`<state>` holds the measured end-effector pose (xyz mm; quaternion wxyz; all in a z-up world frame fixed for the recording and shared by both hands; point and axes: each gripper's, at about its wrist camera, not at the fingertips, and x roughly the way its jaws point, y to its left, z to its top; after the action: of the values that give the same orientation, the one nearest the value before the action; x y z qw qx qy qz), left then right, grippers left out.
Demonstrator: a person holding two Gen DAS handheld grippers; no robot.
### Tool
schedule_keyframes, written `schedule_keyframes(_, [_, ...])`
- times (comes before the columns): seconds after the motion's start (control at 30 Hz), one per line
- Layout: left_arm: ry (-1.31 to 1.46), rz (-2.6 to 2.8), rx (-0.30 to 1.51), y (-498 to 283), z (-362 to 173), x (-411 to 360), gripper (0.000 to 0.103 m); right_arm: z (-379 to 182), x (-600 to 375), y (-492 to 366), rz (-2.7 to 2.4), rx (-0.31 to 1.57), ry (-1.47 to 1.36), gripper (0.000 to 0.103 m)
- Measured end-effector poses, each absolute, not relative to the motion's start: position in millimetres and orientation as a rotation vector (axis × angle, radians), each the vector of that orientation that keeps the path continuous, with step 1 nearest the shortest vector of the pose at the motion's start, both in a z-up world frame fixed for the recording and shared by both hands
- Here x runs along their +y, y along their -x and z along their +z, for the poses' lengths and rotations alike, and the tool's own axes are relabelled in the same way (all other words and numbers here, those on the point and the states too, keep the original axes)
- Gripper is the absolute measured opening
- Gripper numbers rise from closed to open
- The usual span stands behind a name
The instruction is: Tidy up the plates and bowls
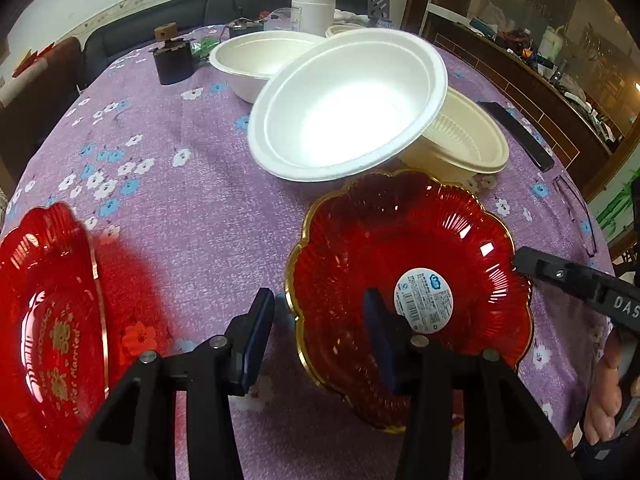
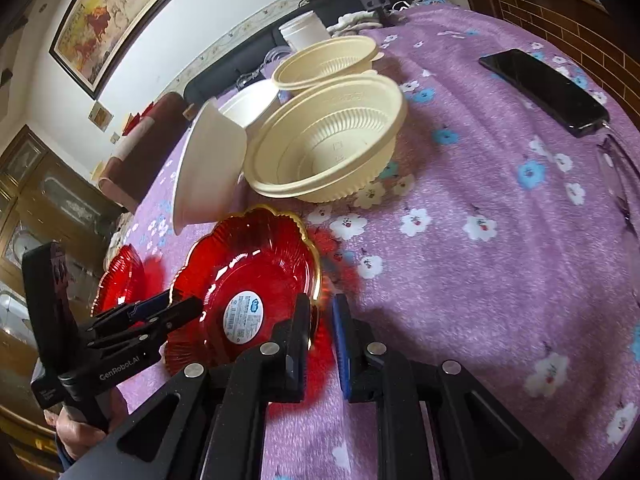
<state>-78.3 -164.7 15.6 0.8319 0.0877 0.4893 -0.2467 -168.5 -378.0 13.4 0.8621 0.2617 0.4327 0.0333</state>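
Note:
A red scalloped plate (image 1: 400, 248) with a gold rim and a round white label lies on the purple flowered tablecloth (image 1: 180, 208). My left gripper (image 1: 320, 320) straddles its left rim, one finger over the plate and one outside, with a wide gap and no pad pressing. From the right wrist view, my right gripper (image 2: 322, 320) is shut on the red plate (image 2: 248, 272) at its right rim. A second red plate (image 1: 52, 320) with gold lettering lies to the left. Behind, a white foam bowl (image 1: 348, 104) leans tilted on a cream ribbed bowl (image 1: 460, 140); another white bowl (image 1: 264, 60) stands further back.
A black phone (image 2: 544, 88) and a pair of glasses (image 2: 620, 184) lie near the table's right edge. A second cream bowl (image 2: 328, 64), a white jar (image 1: 314, 12) and a dark cylinder (image 1: 174, 60) stand at the far side. A person's hand (image 1: 604, 396) holds the right gripper.

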Motion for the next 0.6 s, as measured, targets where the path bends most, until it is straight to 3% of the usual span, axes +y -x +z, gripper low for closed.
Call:
schedule_keyframes(0.07, [-0.203,-0.527,1.044,78.0,12.7,-169.4,0.03,10.0,-374.1,164.7,0.069,0.911,-0.545,0.011])
schedule_keyframes(0.6, [-0.221,-0.563,1.009,112.4,25.8,-172.8,0.03,25.6,-374.3,196.7,0.055,0.873,-0.516,0.01])
